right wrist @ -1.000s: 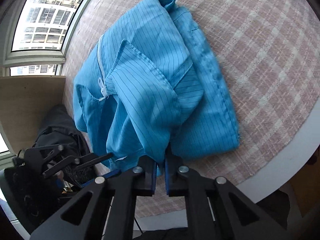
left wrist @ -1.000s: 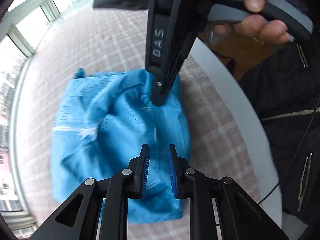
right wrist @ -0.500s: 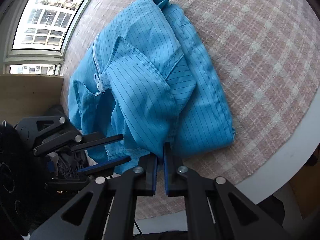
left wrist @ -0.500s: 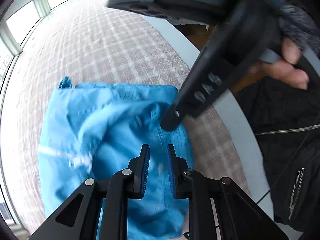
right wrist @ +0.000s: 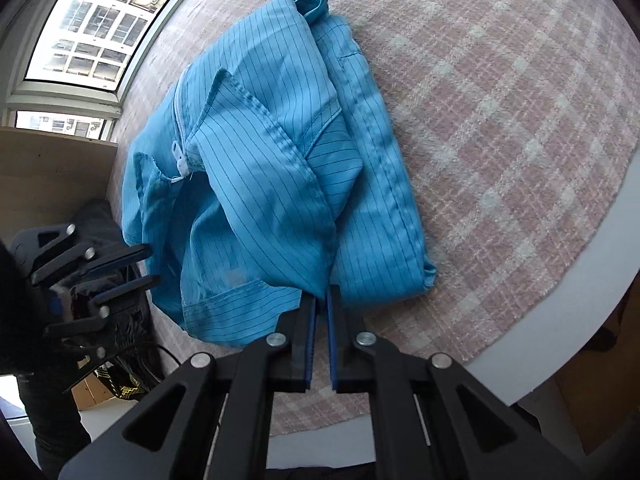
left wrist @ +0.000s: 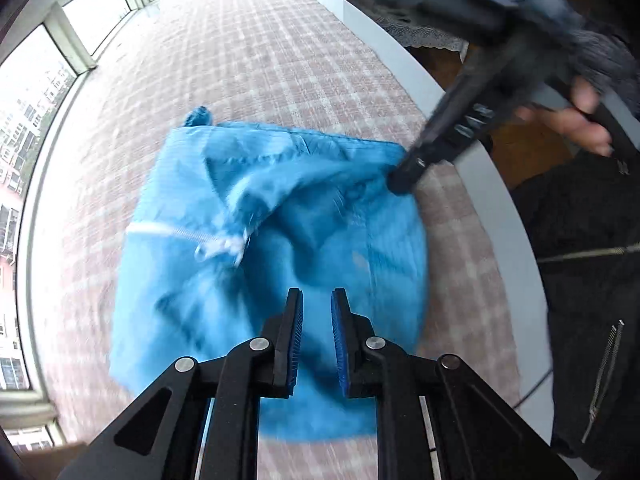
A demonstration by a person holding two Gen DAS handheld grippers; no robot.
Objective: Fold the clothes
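A bright blue, thin-striped work garment with a white zipper (right wrist: 276, 184) lies bunched on a round table covered by a pink and white checked cloth (right wrist: 520, 100). It sits toward the table's near edge, on the side closest to the person. It is partly folded: one long hemmed side lies doubled over and fairly straight toward the table's middle, while a loose flap, the zipper section and a gathered cuff at the far end are rumpled on top.

The right gripper (right wrist: 322, 300) is clenched on a pinch of the fabric at the garment's near edge, its jaws nearly together with cloth between the tips. The left gripper (left wrist: 316, 312) hangs above the garment's near end, jaws slightly parted, with nothing between them.

Judging from this, folding looks roughly midway. The loose flap must be laid flat, the zipper side tucked in, and the bundle squared into a neat packet.
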